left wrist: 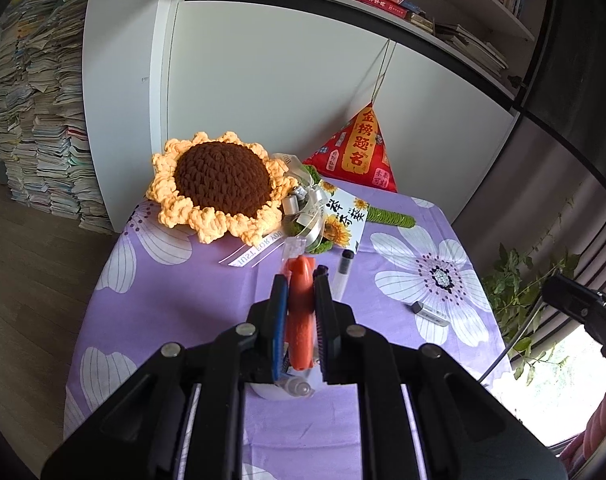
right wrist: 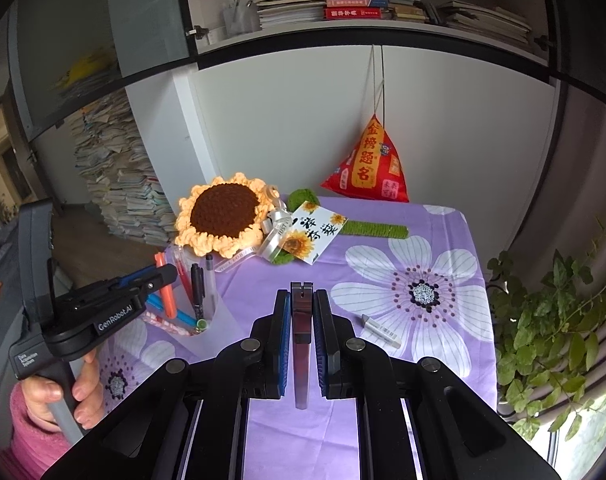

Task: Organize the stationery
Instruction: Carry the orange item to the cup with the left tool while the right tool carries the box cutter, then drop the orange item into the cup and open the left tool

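My left gripper (left wrist: 301,280) is shut on an orange marker (left wrist: 301,312), held over a clear pen holder (right wrist: 207,320) at the table's left side; it also shows in the right wrist view (right wrist: 159,276). The holder carries several pens and markers (right wrist: 199,288). My right gripper (right wrist: 302,292) is shut on a dark translucent pen (right wrist: 301,328), held above the table's middle. A white eraser (right wrist: 381,331) lies on the purple flowered cloth to its right, also in the left wrist view (left wrist: 431,312). A black-capped pen (left wrist: 345,270) stands just right of the left fingers.
A crocheted sunflower (right wrist: 225,216) with ribbon and card (right wrist: 311,234) lies at the back of the table (right wrist: 383,380). A red triangular pouch (right wrist: 373,168) hangs against the white cabinet. Green plant (right wrist: 543,320) at right; book stacks (right wrist: 119,176) at left.
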